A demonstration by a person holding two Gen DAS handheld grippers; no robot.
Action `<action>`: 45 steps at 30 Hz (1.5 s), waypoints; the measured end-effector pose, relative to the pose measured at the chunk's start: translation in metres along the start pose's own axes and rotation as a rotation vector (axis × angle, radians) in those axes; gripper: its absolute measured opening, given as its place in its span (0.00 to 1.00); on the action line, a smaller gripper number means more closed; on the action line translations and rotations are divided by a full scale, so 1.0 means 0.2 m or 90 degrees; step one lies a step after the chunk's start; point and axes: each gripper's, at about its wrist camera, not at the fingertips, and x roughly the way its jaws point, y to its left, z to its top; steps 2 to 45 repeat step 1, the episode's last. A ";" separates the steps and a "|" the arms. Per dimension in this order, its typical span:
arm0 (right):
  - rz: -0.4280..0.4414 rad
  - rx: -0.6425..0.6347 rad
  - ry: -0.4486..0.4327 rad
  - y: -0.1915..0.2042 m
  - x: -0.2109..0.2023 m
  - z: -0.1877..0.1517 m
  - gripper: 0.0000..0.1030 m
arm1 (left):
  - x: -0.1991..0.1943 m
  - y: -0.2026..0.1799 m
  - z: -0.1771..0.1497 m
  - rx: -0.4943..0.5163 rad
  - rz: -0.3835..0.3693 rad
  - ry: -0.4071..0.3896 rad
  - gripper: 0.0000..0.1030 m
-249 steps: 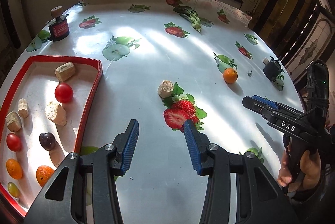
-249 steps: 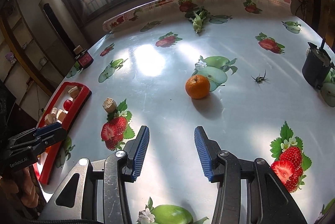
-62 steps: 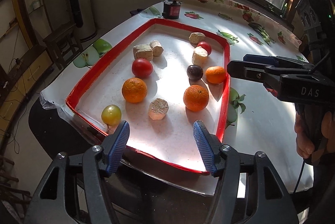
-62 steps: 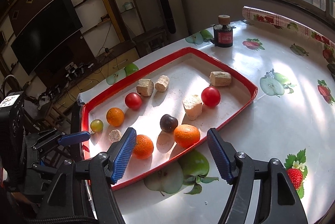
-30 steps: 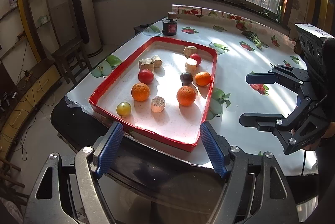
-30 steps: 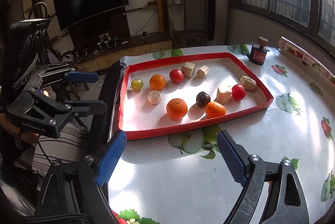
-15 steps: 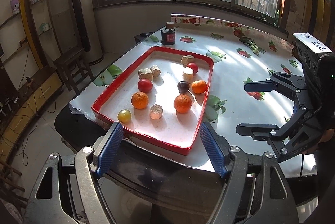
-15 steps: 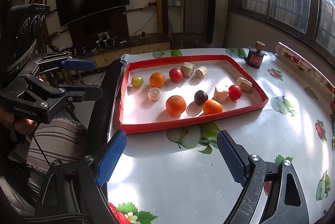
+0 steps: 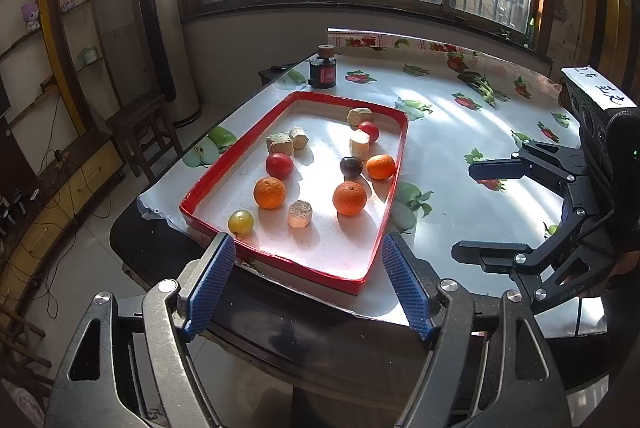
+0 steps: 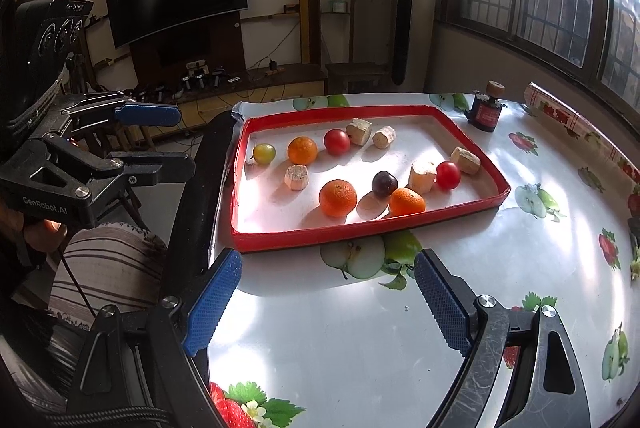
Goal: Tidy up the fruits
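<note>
Both tools had backed off from the red tray [image 9: 394, 184] vs 2 s ago, when they hung right over it. Left tool [image 9: 306, 282] sat off the near tabletop [image 10: 340, 340] edge, jaws spread wide, nothing in them. Right tool [image 10: 328, 302] likewise released and empty, over bare tabletop just short of the tray.

Fruit all inside the tray: three oranges, incl. the one [image 10: 407, 201] by the near rim that lay loose on the tabletop approx 8 s back; two red tomatoes [image 10: 336, 142], dark plum [image 10: 384, 183], yellow-green grape [image 9: 240, 222] at the corner. Cork-like chunks [image 10: 296, 177] mixed in w/ them. Small dark bottle [image 10: 486, 109] stood beyond the tray.

No loose fruit seen in either view. Judged: gathering prob. done, the pull-back reads as wrap-up.
</note>
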 end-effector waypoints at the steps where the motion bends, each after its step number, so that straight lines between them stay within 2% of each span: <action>1: -0.001 0.002 0.001 0.00 0.00 -0.01 0.87 | 0.00 -0.01 0.00 -0.002 -0.003 0.003 0.74; 45: -0.001 0.002 0.001 0.00 0.00 -0.01 0.87 | 0.00 -0.01 0.00 -0.002 -0.003 0.003 0.74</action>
